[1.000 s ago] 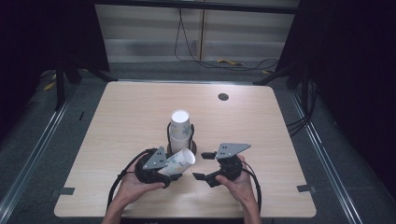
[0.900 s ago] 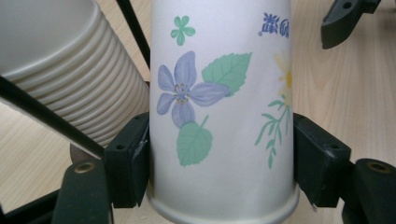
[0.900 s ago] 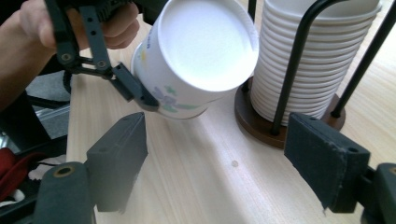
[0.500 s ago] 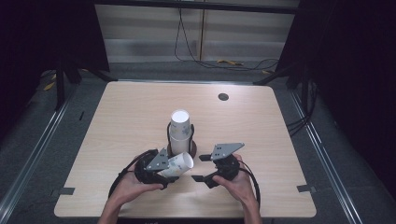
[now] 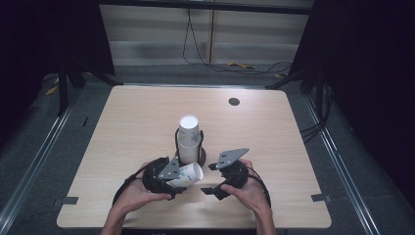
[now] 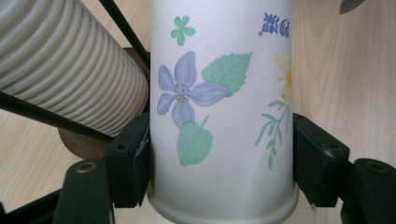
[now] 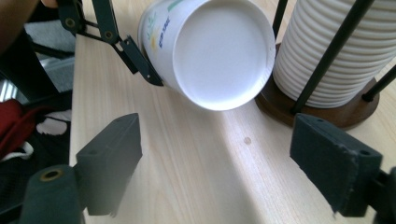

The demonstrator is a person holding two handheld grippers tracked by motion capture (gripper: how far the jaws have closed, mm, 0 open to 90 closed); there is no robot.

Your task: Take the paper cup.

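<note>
- Cup (image 6: 219, 116), flower-printed paper, lies sideways clamped between the left gripper (image 5: 164, 176) jaws, low over the bench (image 5: 122, 122) beside the stack of cups (image 5: 188, 139) in its holder.
- Right gripper (image 7: 224, 163) jaws gape wide, holding nothing, facing the cup's base.
- Judging by this, one cup is out; a handover or placing seems left.

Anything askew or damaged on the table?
Nothing damaged or spilled. The one paper cup off the stack lies sideways, clamped in the left tool; the right tool is open and empty.
</note>
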